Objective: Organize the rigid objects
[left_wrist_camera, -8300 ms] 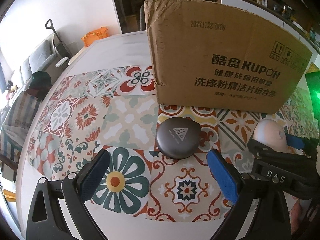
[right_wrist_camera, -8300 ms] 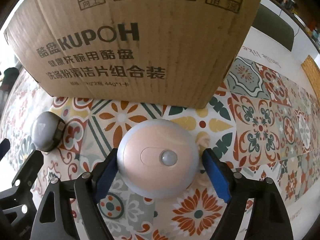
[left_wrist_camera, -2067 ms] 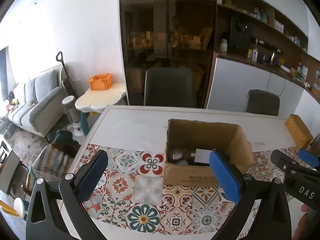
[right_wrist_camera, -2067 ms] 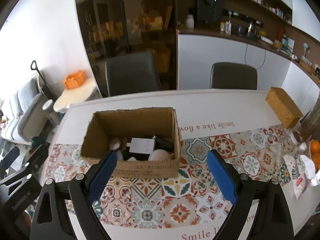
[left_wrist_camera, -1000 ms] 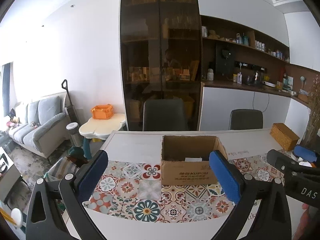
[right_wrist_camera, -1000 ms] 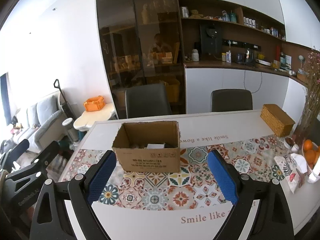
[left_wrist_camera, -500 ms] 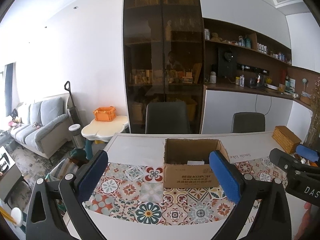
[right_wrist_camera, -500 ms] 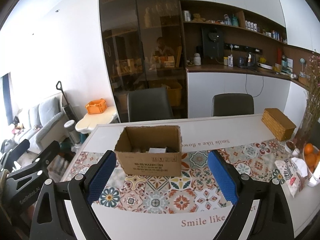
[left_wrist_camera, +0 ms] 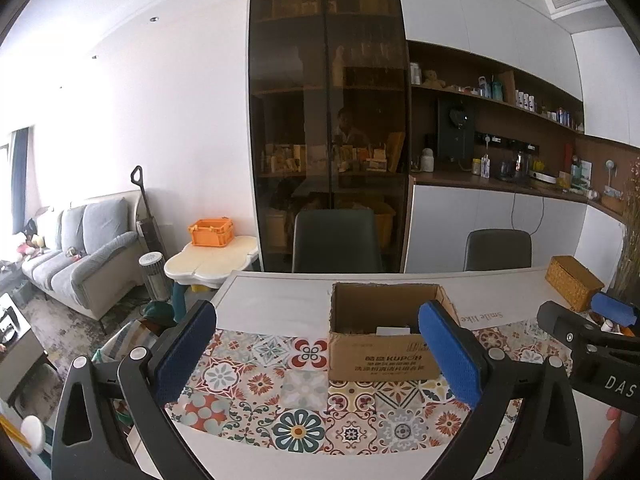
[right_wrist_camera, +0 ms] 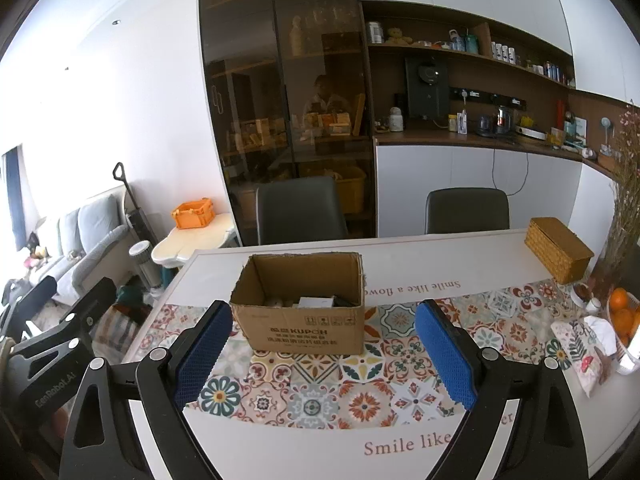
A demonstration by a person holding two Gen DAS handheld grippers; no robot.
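Note:
An open cardboard box (left_wrist_camera: 384,356) (right_wrist_camera: 304,330) stands on the patterned table mat (left_wrist_camera: 280,392) (right_wrist_camera: 360,380). Small items, one white (right_wrist_camera: 316,302), lie inside it, mostly hidden by the box walls. My left gripper (left_wrist_camera: 318,354) is open and empty, held well back from the box and above the table's near edge. My right gripper (right_wrist_camera: 324,354) is open and empty, also far back from the box. The right gripper shows at the right of the left wrist view (left_wrist_camera: 592,332); the left gripper shows at the lower left of the right wrist view (right_wrist_camera: 60,320).
A woven basket box (right_wrist_camera: 558,250) sits at the table's far right. A bowl of oranges (right_wrist_camera: 622,318) and a patterned pouch (right_wrist_camera: 580,348) lie at the right edge. Two dark chairs (right_wrist_camera: 300,210) stand behind the table. A sofa (left_wrist_camera: 76,256) and side table (left_wrist_camera: 212,260) are left.
Both grippers, empty and open, have drawn slightly further back from the box; earlier they released the grey and pink round objects, which no longer lie on the mat.

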